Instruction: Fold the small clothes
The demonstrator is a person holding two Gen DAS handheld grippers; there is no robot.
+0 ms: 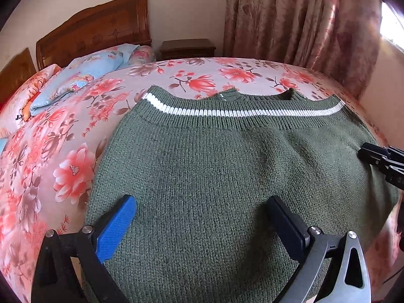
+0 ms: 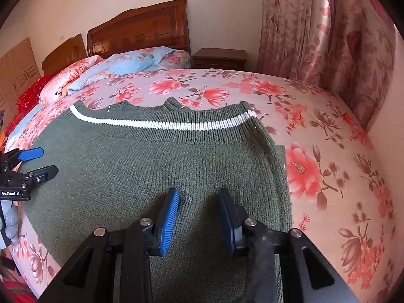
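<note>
A dark green knitted sweater (image 1: 214, 166) with a white stripe on its ribbed hem lies folded on the flowered bed; it also shows in the right wrist view (image 2: 151, 161). My left gripper (image 1: 202, 212) is wide open above the sweater's near left part, holding nothing. My right gripper (image 2: 199, 202) is open, its blue pads a hand's width apart over the sweater's near right part, empty. The right gripper's tip shows at the right edge of the left wrist view (image 1: 378, 159); the left gripper shows at the left edge of the right wrist view (image 2: 32, 164).
The bed sheet (image 2: 328, 151) is pink with red flowers. Pillows and a folded blue quilt (image 1: 83, 75) lie by the wooden headboard (image 1: 96, 32). A nightstand (image 2: 219, 58) and curtains (image 2: 328, 38) stand behind the bed.
</note>
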